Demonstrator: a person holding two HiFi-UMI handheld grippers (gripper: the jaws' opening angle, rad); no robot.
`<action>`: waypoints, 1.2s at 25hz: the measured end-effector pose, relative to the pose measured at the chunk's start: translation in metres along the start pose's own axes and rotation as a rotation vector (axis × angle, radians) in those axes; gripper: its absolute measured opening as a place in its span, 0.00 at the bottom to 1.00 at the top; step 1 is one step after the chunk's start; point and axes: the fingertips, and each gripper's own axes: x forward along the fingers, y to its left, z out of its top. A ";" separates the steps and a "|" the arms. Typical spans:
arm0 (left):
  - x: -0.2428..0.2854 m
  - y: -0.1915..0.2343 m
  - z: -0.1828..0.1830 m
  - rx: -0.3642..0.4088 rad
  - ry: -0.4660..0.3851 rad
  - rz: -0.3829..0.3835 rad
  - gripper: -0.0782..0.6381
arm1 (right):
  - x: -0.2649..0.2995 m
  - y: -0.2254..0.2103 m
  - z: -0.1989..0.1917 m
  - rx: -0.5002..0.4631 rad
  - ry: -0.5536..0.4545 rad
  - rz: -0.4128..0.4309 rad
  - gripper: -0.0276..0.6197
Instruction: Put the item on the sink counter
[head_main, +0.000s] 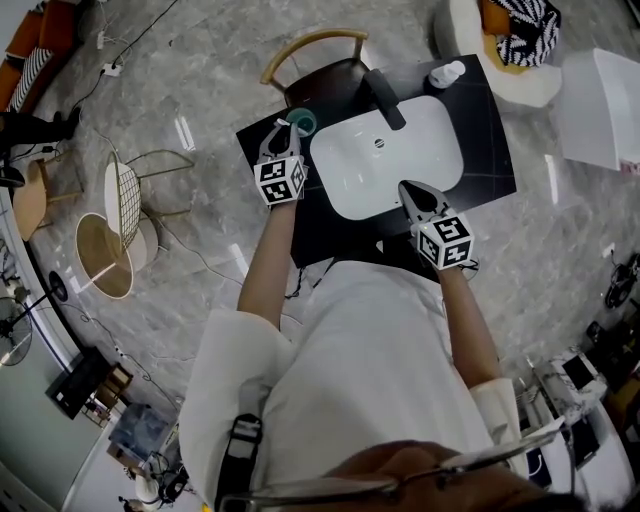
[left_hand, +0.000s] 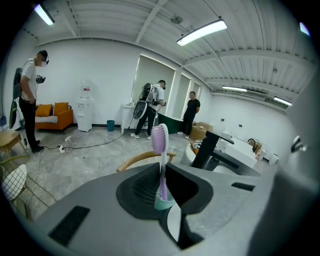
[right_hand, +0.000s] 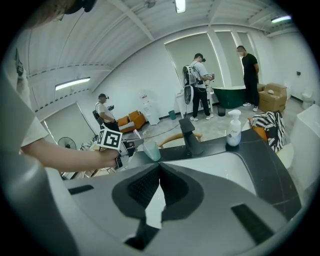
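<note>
A teal cup (head_main: 303, 122) with a purple toothbrush (left_hand: 161, 145) standing in it hangs over the left end of the black sink counter (head_main: 490, 130). My left gripper (head_main: 285, 130) is shut on the cup's wall. In the left gripper view the brush rises between the jaw tips and the cup (left_hand: 163, 202) shows just below them. The right gripper view shows the cup (right_hand: 151, 149) tilted at the end of the left gripper (right_hand: 125, 150). My right gripper (head_main: 408, 188) is shut and holds nothing, above the front right rim of the white basin (head_main: 400, 150).
A black faucet (head_main: 385, 98) stands behind the basin, and a white soap bottle (head_main: 446, 73) sits at the counter's far right corner. A wooden chair (head_main: 310, 45) is beyond the counter. A wire chair (head_main: 125, 200) is on the left, a white box (head_main: 600, 105) on the right.
</note>
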 end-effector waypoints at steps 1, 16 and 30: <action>0.001 0.002 -0.002 -0.007 0.004 0.002 0.16 | 0.000 -0.001 0.000 0.001 0.001 -0.002 0.05; -0.003 0.010 -0.007 -0.063 0.014 0.032 0.16 | 0.006 0.000 0.005 -0.016 0.003 0.009 0.05; -0.018 0.015 -0.021 -0.090 0.065 0.067 0.25 | 0.003 0.004 0.016 -0.056 -0.011 0.020 0.05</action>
